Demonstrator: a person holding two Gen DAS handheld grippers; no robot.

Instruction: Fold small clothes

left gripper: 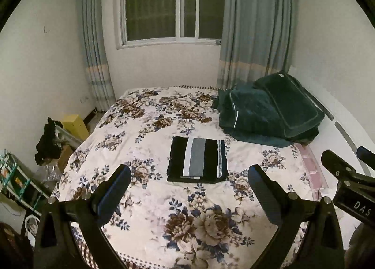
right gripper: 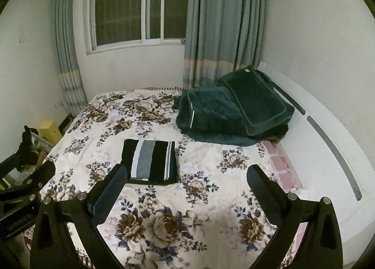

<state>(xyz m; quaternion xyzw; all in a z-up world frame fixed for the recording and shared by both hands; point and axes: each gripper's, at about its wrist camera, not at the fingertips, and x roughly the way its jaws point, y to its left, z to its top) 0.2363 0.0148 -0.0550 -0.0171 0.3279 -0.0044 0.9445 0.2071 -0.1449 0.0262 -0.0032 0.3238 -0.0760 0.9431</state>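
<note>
The folded garment point(left gripper: 198, 160) lies flat on the bed point(left gripper: 145, 133); I see my left claw point(left gripper: 189, 189) and right claw point(right gripper: 187, 189) both spread, seemingly above the bedspread.

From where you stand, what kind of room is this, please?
Most likely a home bedroom: a bed with a floral bedspread, a curtained window behind it, and a dark green quilt heaped near the wall. A folded striped garment lies on the bed.
</note>
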